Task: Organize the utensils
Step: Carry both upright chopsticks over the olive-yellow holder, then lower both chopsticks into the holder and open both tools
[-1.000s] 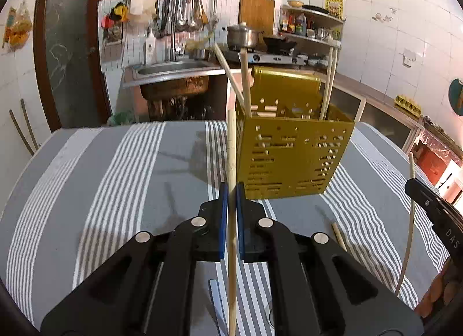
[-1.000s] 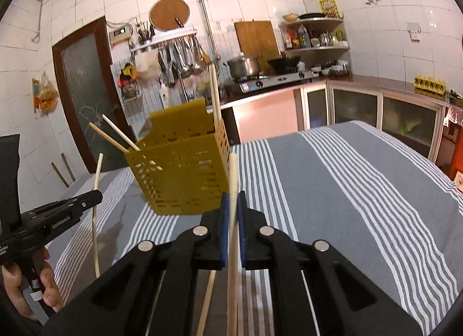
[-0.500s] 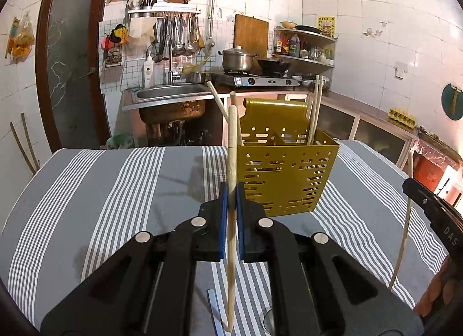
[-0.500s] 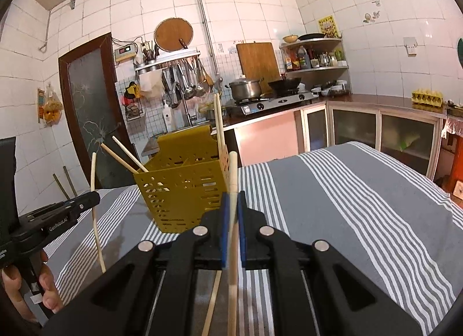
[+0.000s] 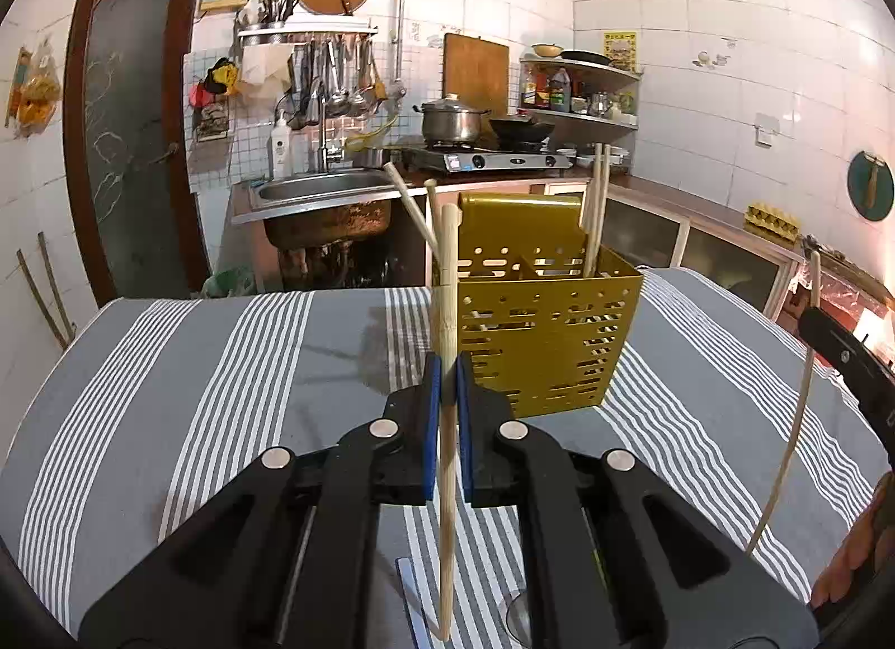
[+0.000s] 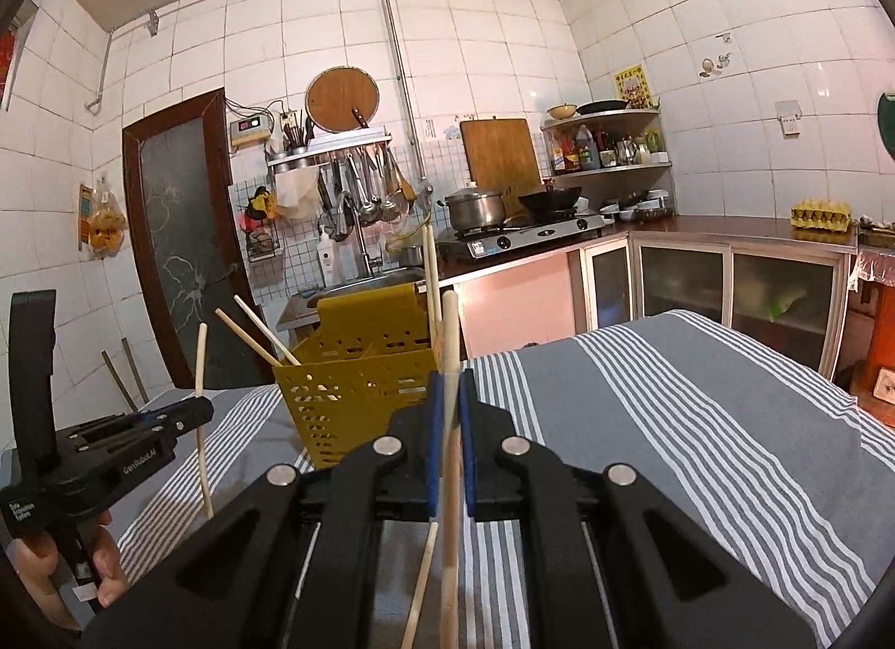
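Bright, sharp; perhaps fisheye-warped edges

left wrist view: i look forward along the left gripper, tilted slightly down at the striped table, with the yellow caddy close ahead and the sink wall behind. right wrist view: i look from the table's right side, nearly level, toward the same caddy a little left of centre. both views share the caddy, table, sink and stove wall; each catches the other gripper at its edge.
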### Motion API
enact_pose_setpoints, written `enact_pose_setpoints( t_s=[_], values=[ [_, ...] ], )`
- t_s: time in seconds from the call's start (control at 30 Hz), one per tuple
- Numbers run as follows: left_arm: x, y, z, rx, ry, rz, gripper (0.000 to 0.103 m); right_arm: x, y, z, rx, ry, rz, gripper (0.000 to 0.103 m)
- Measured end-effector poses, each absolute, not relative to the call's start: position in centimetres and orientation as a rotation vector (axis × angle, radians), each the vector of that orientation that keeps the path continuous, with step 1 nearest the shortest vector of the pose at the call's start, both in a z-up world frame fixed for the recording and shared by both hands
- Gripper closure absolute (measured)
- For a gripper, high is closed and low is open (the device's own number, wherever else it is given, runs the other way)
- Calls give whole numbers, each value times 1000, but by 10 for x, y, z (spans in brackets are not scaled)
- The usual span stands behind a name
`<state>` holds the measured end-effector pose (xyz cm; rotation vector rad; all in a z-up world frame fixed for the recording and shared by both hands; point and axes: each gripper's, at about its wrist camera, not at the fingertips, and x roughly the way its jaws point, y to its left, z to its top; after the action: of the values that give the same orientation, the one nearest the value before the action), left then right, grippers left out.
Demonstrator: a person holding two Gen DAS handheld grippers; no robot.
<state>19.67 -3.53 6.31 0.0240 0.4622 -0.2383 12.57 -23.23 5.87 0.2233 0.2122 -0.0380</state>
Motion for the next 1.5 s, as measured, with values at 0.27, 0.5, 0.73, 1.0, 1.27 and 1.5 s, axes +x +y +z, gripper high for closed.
enact_pose_setpoints(
  t_s=[0.27, 0.5, 0.73, 1.0, 1.27, 1.5],
  values=[
    [190, -35, 71, 26, 443, -263, 99, 133, -238, 74, 231, 217, -55, 97],
    [189, -32, 92, -8, 430, -275, 99, 149, -245, 98, 260, 210, -23, 97],
    [202, -36, 146, -21, 347, -309, 99, 175, -244, 132, 235, 152, 3, 97],
    [239, -44, 196, -55, 234, -320, 99, 224, -244, 182, 236, 48, 37, 97],
    [291, -62, 207, -102, 136, -292, 99, 274, -242, 200, 236, -3, 29, 97],
    [340, -79, 162, -77, 182, -247, 99, 309, -235, 179, 212, 21, 23, 97]
  ],
)
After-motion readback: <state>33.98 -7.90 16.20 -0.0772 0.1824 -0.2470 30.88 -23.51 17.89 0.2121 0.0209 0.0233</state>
